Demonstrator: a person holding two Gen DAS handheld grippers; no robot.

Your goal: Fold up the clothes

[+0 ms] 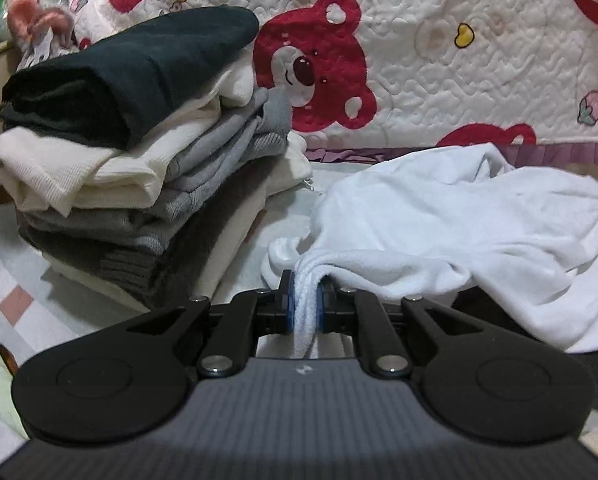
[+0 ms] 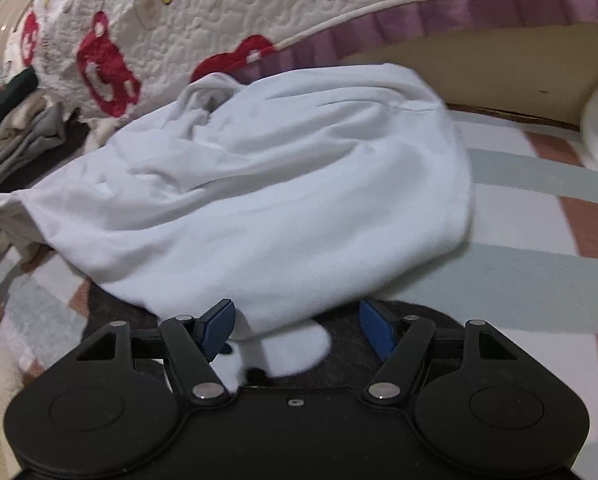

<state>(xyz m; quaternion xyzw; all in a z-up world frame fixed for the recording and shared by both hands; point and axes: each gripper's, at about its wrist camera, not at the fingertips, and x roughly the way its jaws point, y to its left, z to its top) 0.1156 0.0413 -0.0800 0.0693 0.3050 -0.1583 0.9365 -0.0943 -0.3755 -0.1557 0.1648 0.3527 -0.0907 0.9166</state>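
Observation:
A crumpled white garment (image 1: 459,216) lies on the bed, spread to the right in the left wrist view. My left gripper (image 1: 307,300) is shut on a bunched edge of it, the cloth squeezed between the blue pads and hanging down behind them. In the right wrist view the same white garment (image 2: 267,200) fills the middle. My right gripper (image 2: 299,328) stands open at its near edge, blue pads wide apart; a flap of the white cloth lies between them without being pressed. A dark cloth (image 2: 339,360) shows under that edge.
A stack of folded clothes (image 1: 139,152), black on top, then cream and grey, stands at the left. A quilt with red bears (image 1: 419,40) rises behind. The checked bedsheet (image 2: 539,280) lies bare to the right of the garment.

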